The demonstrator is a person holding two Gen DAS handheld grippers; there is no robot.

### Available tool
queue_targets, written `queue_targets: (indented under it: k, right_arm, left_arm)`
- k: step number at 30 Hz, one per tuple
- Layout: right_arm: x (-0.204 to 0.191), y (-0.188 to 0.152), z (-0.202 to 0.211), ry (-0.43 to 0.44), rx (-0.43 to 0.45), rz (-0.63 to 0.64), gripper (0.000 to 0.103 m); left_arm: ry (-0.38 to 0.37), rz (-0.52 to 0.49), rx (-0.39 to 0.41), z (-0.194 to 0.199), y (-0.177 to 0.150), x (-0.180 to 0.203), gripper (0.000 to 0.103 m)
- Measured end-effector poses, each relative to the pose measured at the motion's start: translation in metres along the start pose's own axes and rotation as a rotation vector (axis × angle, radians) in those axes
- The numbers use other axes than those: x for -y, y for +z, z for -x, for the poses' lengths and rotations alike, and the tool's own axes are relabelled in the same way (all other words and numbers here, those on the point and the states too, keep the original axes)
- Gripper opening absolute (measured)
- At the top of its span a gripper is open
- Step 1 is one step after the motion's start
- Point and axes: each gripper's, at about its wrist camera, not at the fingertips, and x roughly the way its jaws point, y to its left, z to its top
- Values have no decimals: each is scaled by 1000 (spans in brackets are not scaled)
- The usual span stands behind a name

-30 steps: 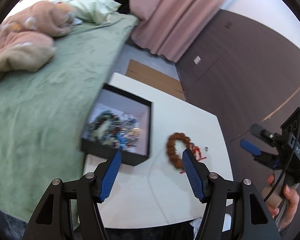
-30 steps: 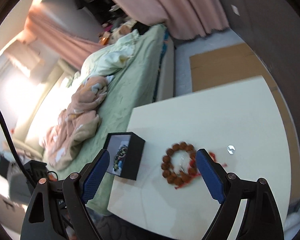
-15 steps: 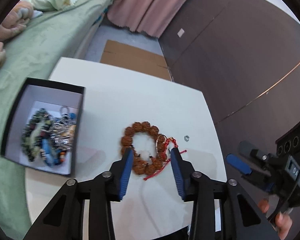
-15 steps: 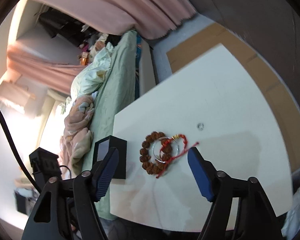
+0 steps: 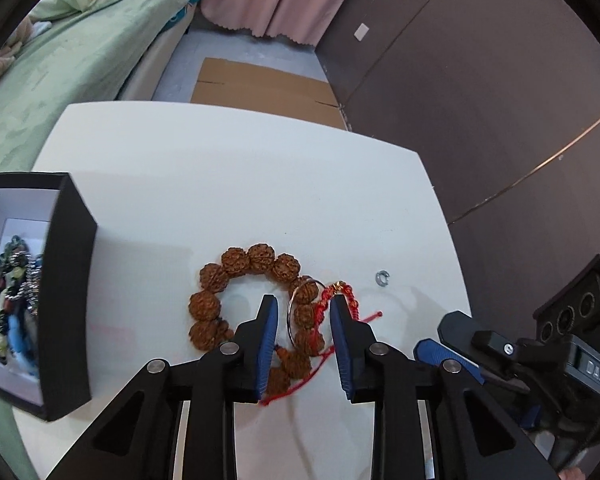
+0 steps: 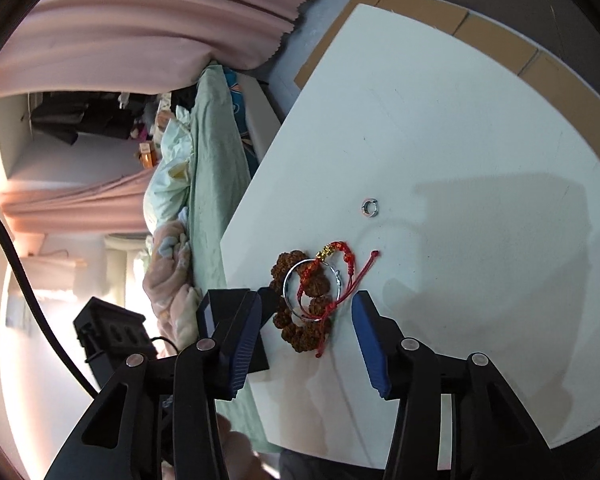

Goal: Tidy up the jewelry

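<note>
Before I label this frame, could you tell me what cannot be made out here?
- Black jewelry box: left wrist view's edge cuts off its contents; right gripper's finger hides it.
- Brown bead bracelet: near beads hidden behind left gripper.
- Small silver ring: too small for detail.

Ahead of the left gripper (image 5: 303, 320), a bead bracelet (image 5: 236, 304) is lying on the table (image 5: 220, 168), with a metal bangle (image 5: 294, 312) and a cord bracelet (image 5: 340, 300) overlapping its right side. A small ring (image 5: 382, 278) is sitting apart, farther right. A box (image 5: 70, 300) holding jewelry (image 5: 14, 300) is standing to the left.
</note>
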Motion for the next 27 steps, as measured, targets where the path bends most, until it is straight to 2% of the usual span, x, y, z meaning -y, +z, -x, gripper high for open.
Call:
queue_targets:
  k: [1,4,7,9,13,23,27]
  right_arm:
    - [1,0,-3,17,0,-10,49]
    - [3,3,-15,58,-11,-36,49]
    - [3,4,-27,62,-23,-59,49]
    - [5,4,-37,66,-33,-75,43]
    - [4,4,-54,62,-52,-89,42]
    - [9,6,-71,28,-58,-94,38]
    - [13,8,-75,37,-52,-108,29]
  left_arm:
    - [0,2,-2,-4,1,0,28]
    - [9,16,-16,-11,-1,-4,9]
    - [-8,47,-25,-14,-3,-10,2]
    - [-29,59,-23,-12,-4,-12,2]
    - [-74,65,-21,-5,-6,-14,2]
    - [-119,63,-20,8,-10,-14,1]
    - [-137,82,-27,13,-14,-18,1]
